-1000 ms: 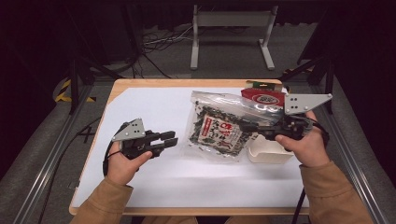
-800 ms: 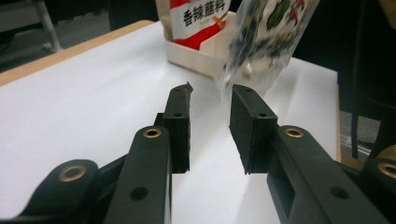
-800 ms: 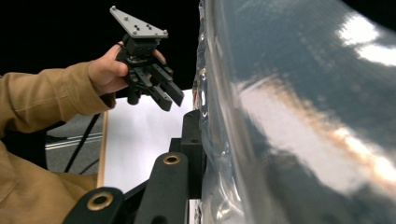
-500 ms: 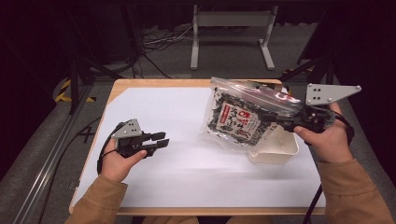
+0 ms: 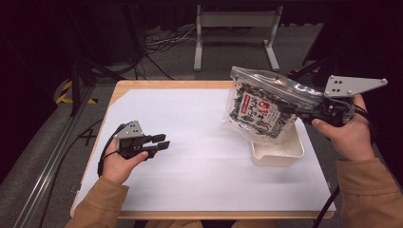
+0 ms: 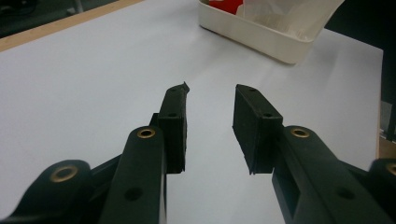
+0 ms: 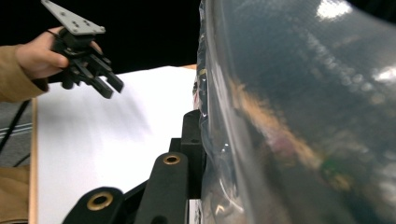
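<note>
Bag point(image 5: 260, 108) lifted off table point(image 5: 199, 137), above tray point(image 5: 278, 151) edge

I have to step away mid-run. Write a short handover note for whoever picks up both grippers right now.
Right gripper: shut on the clear snack bag, holding it tilted in the air above the white tray at the table's right.
Left gripper: jaws open and just been opening, nothing between them, low over the white table cover on the left.
Done: bag lifted off the table.
Left: likely bring the free gripper to the bag, or lower the bag into the tray, where something red already lies.
</note>
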`<state>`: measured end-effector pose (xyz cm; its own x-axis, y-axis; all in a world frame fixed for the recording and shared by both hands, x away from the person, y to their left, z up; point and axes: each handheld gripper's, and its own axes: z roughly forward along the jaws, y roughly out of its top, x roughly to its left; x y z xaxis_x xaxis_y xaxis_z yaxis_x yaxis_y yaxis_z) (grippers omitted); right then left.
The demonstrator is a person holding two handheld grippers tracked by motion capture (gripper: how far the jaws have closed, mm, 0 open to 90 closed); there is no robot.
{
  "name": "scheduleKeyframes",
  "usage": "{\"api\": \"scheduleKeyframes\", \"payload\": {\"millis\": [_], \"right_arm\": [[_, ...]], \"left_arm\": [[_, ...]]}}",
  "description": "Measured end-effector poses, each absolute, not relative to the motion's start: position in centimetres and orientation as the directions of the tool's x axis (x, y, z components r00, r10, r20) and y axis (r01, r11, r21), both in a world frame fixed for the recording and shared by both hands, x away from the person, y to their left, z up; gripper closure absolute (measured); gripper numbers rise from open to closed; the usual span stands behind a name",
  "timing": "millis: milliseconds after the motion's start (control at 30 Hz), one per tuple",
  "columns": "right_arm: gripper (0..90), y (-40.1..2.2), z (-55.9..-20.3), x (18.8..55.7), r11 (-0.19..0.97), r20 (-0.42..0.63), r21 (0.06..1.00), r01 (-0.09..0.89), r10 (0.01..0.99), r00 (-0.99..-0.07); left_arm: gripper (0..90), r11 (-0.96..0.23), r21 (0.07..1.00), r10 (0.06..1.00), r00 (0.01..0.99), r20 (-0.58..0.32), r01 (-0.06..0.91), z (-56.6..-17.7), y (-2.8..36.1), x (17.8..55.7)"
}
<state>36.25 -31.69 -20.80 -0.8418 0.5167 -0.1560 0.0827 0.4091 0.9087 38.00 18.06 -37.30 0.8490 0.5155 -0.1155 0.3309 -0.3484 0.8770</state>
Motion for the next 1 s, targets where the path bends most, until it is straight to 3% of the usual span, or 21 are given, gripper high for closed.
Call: {"api": "scheduleKeyframes", "payload": {"millis": [400, 1000], "right_arm": [[76.5, -33.2, -20.6, 36.4, 0.436, -0.183, 0.890, 0.135, 0.613, -0.769], [76.4, -35.4, -21.4, 36.7, 0.396, -0.120, 0.883, 0.252, 0.709, -0.695]], "left_arm": [[64.0, -0.354, 0.867, 0.536, 0.836, -0.118, 0.350, -37.8, 18.9, 38.0], [61.0, -0.352, 0.858, 0.547, 0.826, -0.136, 0.374, -38.2, 19.4, 38.1]]}}
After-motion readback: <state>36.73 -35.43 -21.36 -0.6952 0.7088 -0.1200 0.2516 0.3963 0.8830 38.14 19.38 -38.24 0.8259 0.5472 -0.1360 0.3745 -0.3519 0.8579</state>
